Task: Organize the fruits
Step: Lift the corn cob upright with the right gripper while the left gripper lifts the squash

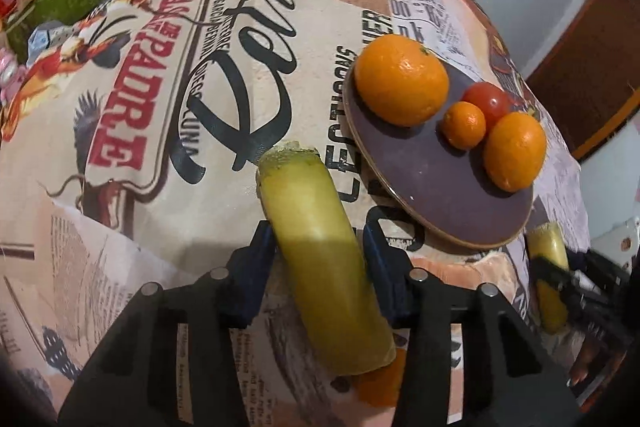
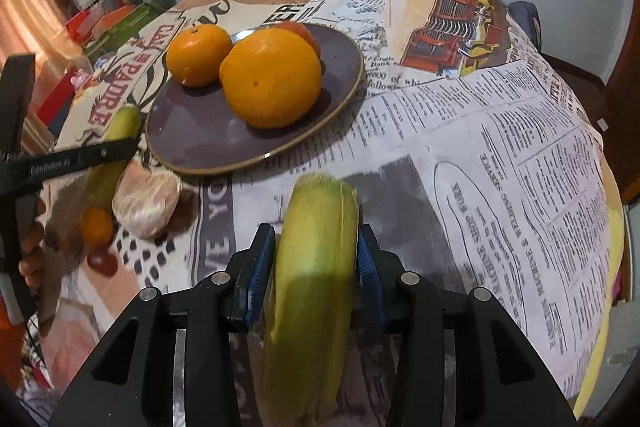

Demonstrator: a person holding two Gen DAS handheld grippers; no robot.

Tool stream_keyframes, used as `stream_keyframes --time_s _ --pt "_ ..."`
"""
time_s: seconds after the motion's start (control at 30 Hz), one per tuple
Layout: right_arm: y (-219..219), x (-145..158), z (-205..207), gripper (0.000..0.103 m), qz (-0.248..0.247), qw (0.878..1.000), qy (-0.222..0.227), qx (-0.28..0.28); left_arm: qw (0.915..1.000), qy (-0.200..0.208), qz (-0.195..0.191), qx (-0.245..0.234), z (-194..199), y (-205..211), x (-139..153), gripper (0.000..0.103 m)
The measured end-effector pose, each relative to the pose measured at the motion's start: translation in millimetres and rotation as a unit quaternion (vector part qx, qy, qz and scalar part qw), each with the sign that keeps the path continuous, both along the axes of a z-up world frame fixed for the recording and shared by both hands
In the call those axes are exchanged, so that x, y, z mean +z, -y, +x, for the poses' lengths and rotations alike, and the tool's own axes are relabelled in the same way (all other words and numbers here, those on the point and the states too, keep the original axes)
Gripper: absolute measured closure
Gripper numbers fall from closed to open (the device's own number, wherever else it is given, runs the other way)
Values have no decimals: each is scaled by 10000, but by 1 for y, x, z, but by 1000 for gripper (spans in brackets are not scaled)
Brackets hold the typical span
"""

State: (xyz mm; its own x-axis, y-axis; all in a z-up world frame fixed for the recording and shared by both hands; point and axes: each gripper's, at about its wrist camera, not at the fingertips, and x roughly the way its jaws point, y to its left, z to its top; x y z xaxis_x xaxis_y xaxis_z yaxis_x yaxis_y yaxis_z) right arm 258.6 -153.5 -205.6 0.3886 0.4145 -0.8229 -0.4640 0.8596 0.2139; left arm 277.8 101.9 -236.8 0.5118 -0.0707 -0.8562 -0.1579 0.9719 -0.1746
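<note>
Yellow-green banana [image 1: 320, 251] sits clamped between the left gripper [image 1: 320, 247] pads, its cut end pointing toward twelve o'clock over the printed cloth on the counter [image 1: 160, 131]. At two o'clock, the purple plate [image 1: 440, 195] carries a big orange [image 1: 400, 79], two smaller oranges and a tomato [image 1: 488, 103]. Over on the right wrist view, the right gripper [image 2: 316, 263] squeezes a second banana [image 2: 316, 247], with the plate at eleven o'clock. No earlier frame shows motion.

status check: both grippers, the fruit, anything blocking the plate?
Left gripper shut on a yellow-green piece. Right gripper shut on another. Plate holds oranges, near side bare.
</note>
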Motion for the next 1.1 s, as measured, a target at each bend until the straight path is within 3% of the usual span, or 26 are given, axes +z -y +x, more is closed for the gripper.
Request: stream_keyframes --time_s 0.23,0.7,1.1 --pt "2 8 -6 68 46 9997 230 -24 9999 158 -3 -36 -14 -7 9 62" --pt "12 65 -18 69 361 9948 933 -208 9945 951 236 -376 -48 18 71 67" --pt "4 91 -18 69 613 9904 1227 -169 9907 1208 223 -579 -39 37 94 67"
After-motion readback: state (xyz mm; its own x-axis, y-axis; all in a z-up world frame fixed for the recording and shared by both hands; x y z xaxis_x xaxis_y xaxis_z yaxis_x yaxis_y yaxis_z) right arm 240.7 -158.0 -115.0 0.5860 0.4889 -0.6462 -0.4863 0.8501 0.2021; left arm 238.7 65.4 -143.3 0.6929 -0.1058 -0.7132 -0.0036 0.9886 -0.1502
